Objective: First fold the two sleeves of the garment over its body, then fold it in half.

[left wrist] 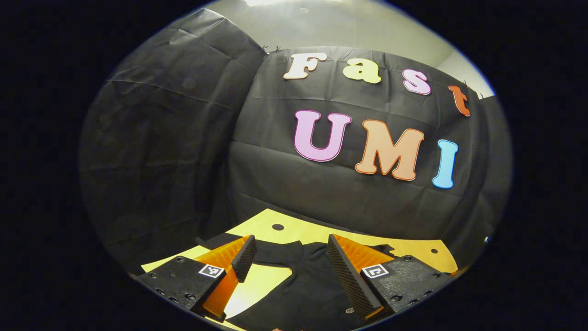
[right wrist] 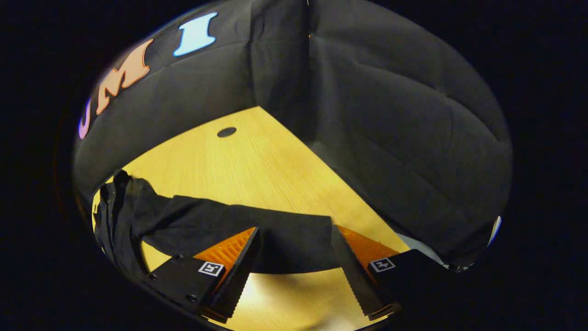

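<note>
Both hand-held grippers, left (left wrist: 289, 257) and right (right wrist: 296, 250), hang wide apart over the black garment (right wrist: 220, 225) spread on the yellow bench (right wrist: 257, 161).

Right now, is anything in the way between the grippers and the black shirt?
Nothing visible is. The left gripper is open with the black garment right between its fingers on the yellow table. The right gripper is open too, with a sleeve lying just ahead.

Left gripper (left wrist: 289, 271) with fingers spread wide, hovering above the bench (left wrist: 262, 280) — tilted forward, right gripper (right wrist: 294, 271) likewise spread apart, low over the bench — nothing pinched between either pair of fingers
</note>
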Available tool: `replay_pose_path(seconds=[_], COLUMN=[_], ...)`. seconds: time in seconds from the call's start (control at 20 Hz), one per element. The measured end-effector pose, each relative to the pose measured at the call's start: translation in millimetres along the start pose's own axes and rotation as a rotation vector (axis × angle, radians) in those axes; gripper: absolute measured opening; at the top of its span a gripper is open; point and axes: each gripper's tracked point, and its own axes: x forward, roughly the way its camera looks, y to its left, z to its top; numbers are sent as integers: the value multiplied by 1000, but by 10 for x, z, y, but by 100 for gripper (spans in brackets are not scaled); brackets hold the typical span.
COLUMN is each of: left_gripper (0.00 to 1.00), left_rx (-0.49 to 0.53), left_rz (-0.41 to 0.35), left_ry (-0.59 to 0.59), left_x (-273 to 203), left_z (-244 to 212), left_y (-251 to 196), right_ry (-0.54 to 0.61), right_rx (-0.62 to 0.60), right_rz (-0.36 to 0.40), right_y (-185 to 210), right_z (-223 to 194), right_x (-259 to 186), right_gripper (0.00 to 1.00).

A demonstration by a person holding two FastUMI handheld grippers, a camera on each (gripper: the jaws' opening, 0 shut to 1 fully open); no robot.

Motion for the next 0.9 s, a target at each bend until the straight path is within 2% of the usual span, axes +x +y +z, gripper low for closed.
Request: replay_pose_path(seconds=[0.05, 0.1, 0.4, 0.45, 0.5, 0.55, 0.7, 0.8, 0.9], left_gripper=[93, 93, 93, 93, 93, 92, 92, 92, 93], left_rx=[4, 9, -34, -40, -39, -34, -23, -25, -38], left_rz=[1, 3, -32, -40, -45, -45, -43, -32, -23], left_ry=[-1, 0, 20, 21, 21, 18, 5, 5, 9], left_x=[-8, -15, -29, -26, -41, -51, -72, -104, -135], left_z=[4, -6, -113, -115, -127, -114, -81, -87, -106], left_y=[-2, 4, -96, -122, -123, -116, -67, -15, 36], right_ry=[28, -11, -11, -12, -5, 1, 12, 14, 24], right_rx=[-36, -40, -49, -53, -55, -57, -90, -89, -67], right_rz=[-12, -12, 21, 25, 28, 31, 82, 101, 106], right_y=[-31, -8, -1, 11, 37, 60, 133, 175, 180], right_z=[-60, 27, 29, 55, 52, 46, 50, 44, 48], right_x=[13, 71, 76, 82, 81, 62, 74, 74, 67], right_gripper=[95, 99, 95, 83, 76, 60, 41, 22, 12])
